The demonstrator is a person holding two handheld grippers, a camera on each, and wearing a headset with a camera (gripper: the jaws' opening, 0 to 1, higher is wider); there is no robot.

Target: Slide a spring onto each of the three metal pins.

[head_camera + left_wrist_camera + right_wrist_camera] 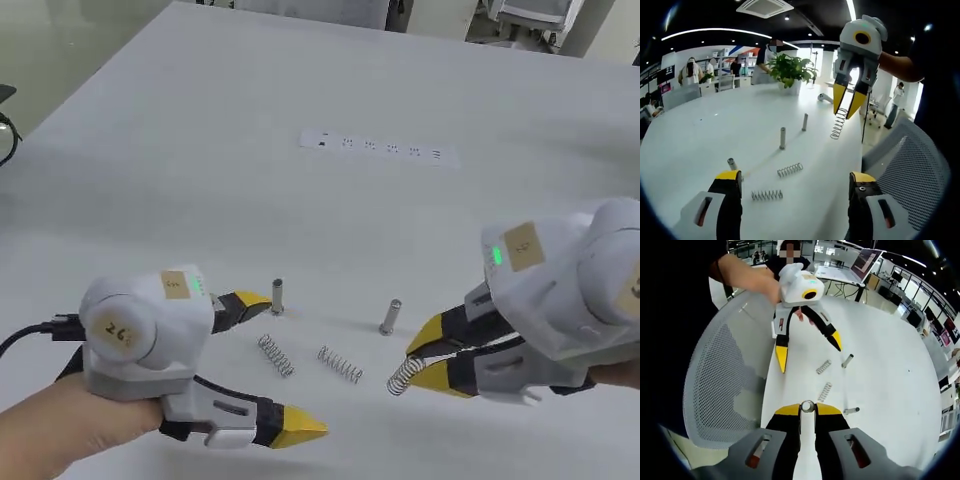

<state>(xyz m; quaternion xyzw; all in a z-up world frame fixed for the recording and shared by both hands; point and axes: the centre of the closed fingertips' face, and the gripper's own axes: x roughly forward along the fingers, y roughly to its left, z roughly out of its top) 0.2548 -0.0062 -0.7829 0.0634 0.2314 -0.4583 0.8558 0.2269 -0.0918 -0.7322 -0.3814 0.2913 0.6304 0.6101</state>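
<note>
The right gripper pinched a spring near the pin. The spring's free end needed squaring over that pin's tip. The left gripper had its jaws spread wide.

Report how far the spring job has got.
Done: nothing, all three pins stand bare. In hand: right tool shut on one spring. Left: slide it on, then the two springs lying on the table; left tool is open, empty.
</note>
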